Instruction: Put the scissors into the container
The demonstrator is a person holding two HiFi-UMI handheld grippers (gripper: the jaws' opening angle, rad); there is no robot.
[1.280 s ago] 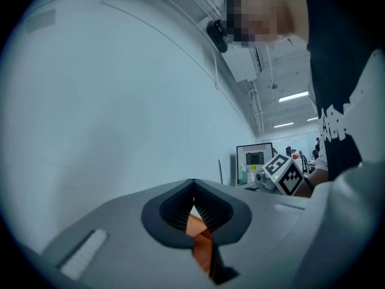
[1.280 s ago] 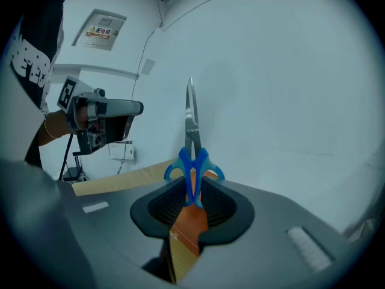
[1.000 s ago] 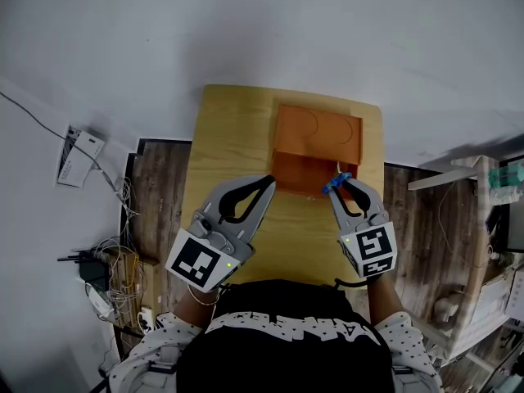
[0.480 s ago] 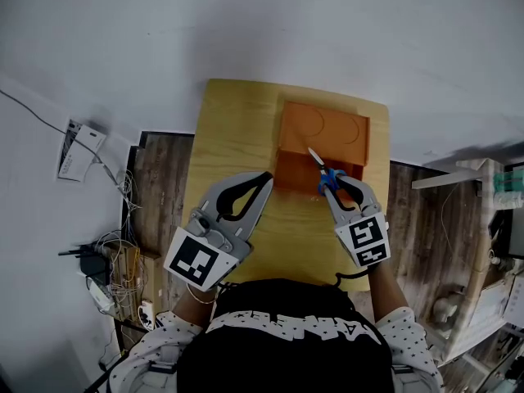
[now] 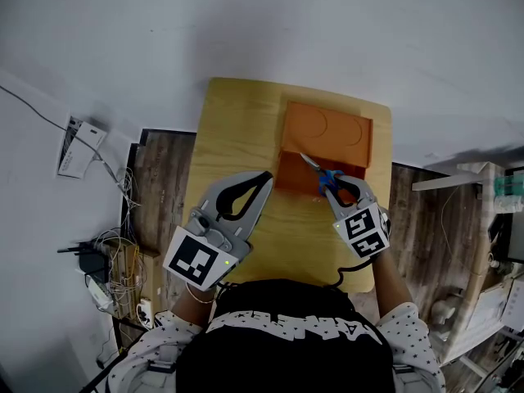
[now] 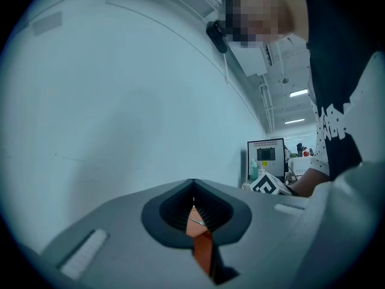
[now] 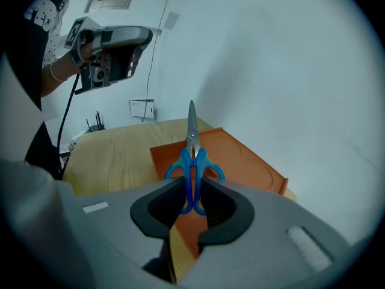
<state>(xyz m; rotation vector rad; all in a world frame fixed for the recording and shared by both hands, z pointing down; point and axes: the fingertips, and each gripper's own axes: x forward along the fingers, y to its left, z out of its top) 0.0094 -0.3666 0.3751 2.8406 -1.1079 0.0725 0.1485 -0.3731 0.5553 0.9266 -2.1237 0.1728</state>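
Orange plastic forms the container [image 5: 326, 129], set at the far right of the pale wooden tabletop [image 5: 237, 129], close under the white wall [image 5: 262, 23]. Blue-handled scissors [image 5: 325, 174] are clamped by their finger loops in the right tool [image 5: 340, 188]. Their blades are together and point to the upper left over the container's near, deeper section; whether the tips touch it I cannot tell. The left tool [image 5: 267, 177] hangs left of centre above bare tabletop, jaws closed on nothing, just beside the container's near left corner. At the left of the frame a tangle of cables [image 5: 110, 260] lies on the dark plank floor [image 5: 160, 187]. A pale rack [image 5: 483, 244], perhaps shelving, stands at the right edge.
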